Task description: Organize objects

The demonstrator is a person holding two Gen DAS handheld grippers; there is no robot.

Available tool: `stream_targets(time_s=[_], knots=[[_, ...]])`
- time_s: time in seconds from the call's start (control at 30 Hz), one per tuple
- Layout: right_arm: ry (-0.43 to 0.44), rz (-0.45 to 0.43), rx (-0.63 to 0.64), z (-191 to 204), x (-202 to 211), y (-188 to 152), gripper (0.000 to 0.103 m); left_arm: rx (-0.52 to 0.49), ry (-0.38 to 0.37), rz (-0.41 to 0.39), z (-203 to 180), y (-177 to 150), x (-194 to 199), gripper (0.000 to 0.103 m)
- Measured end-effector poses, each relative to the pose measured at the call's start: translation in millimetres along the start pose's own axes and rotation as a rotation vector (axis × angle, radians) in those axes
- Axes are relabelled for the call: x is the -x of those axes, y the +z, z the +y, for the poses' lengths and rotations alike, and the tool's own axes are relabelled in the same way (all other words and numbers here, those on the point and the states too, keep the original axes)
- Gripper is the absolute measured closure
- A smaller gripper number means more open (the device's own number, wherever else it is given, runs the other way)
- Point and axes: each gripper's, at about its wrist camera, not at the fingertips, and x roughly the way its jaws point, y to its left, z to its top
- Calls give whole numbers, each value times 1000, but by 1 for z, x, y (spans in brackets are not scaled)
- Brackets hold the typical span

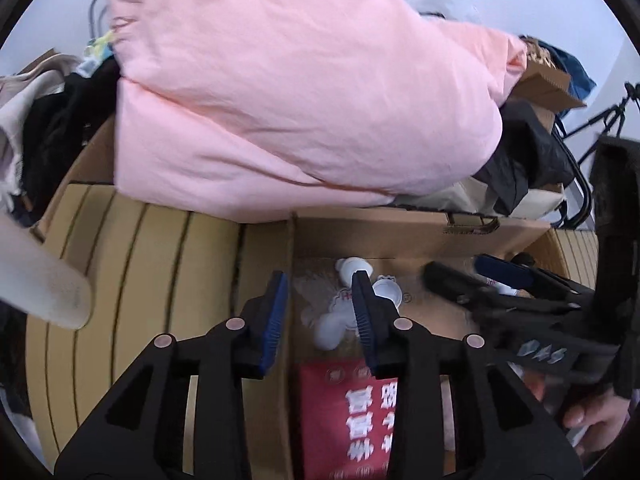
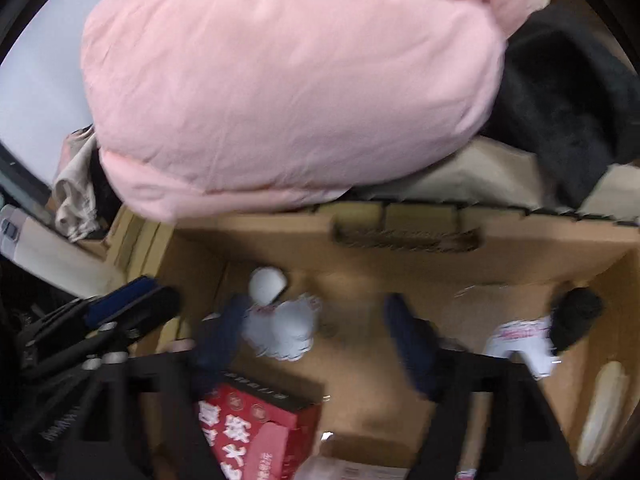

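An open cardboard box (image 1: 400, 232) (image 2: 400, 264) lies below both grippers. On its floor are a white spouted pouch (image 1: 332, 320) (image 2: 284, 328) with a round white cap, a red printed carton (image 1: 348, 412) (image 2: 256, 428), and a white packet with a black end (image 2: 524, 336). My left gripper (image 1: 320, 284) (image 2: 160, 288) hangs over the box's left wall, open, nothing between its blue pads. My right gripper (image 2: 316, 308) (image 1: 468, 272) is blurred and spread wide above the pouch, holding nothing.
A big pink bundle of bedding (image 1: 280, 92) (image 2: 280, 88) overhangs the box's far side. Dark clothes (image 2: 568, 112) and another carton (image 1: 544, 80) pile behind it. A slatted yellow surface (image 1: 140, 280) and a pale cylinder (image 1: 48, 292) lie left. A beige long object (image 2: 604, 412) sits inside at right.
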Motion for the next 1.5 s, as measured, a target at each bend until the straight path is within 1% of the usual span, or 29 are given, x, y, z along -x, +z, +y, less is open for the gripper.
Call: stream_targets(time_s=[0.07, 0.13, 0.2, 0.3, 0.33, 0.4, 0.47, 0.5, 0.57, 0.6, 0.63, 0.67, 0.7, 0.73, 0.8, 0.87, 0.93, 1.03, 1.13, 1.2, 1.3, 1.4, 1.5], knots=[[21, -12, -28, -3, 18, -2, 17, -5, -5, -12, 1, -2, 20, 72], [3, -20, -29, -3, 41, -6, 17, -23, 2, -33, -3, -6, 45, 67], [-4, -47, 5, 2, 74, -13, 17, -47, 6, -64, -10, -11, 75, 58], [-28, -99, 64, 1, 128, -26, 17, -88, 8, -125, -23, -25, 130, 55], [-36, -112, 81, 1, 145, -34, 17, -101, 14, -144, -28, -33, 153, 54], [-44, -139, 113, 1, 185, -53, 17, -117, 19, -167, -34, -45, 183, 49], [-55, -168, 143, -1, 226, -73, 17, -131, 22, -189, -42, -63, 219, 46], [-67, -178, 155, 1, 238, -81, 17, -143, 20, -200, -46, -74, 238, 46], [-128, -196, 193, 4, 268, -105, 17, -152, 48, -227, -51, -95, 268, 45], [-164, -211, 222, 5, 284, -125, 17, -162, 51, -246, -53, -107, 281, 43], [-177, -228, 248, 5, 298, -143, 17, -175, 31, -272, -54, -124, 296, 40], [-182, -248, 272, 8, 312, -171, 17, -177, 12, -293, -55, -143, 311, 33], [-181, -256, 282, 8, 321, -190, 17, -182, 1, -305, -56, -158, 320, 30], [-179, -259, 287, 10, 327, -209, 17, -195, -3, -320, -57, -180, 330, 29], [-170, -269, 276, 10, 342, -249, 17, -187, 28, -338, -59, -213, 340, 29], [-176, -277, 257, 12, 352, -278, 17, -170, 40, -336, -59, -243, 345, 28], [-212, -293, 249, 15, 360, -308, 17, -150, 32, -327, -54, -271, 348, 25], [-244, -280, 227, 16, 365, -350, 17, -122, 45, -318, -43, -306, 354, 23], [-204, -251, 197, 16, 363, -379, 17, -107, 49, -290, -35, -330, 357, 21], [-188, -224, 187, 16, 360, -397, 17, -101, 46, -283, -33, -341, 358, 21], [-194, -200, 173, 13, 353, -412, 17, -107, 52, -285, -33, -344, 359, 21], [-212, -191, 170, 14, 352, -417, 17, -116, 49, -293, -39, -344, 359, 20], [-203, -213, 176, 15, 356, -418, 17, -131, 38, -283, -44, -348, 355, 19]])
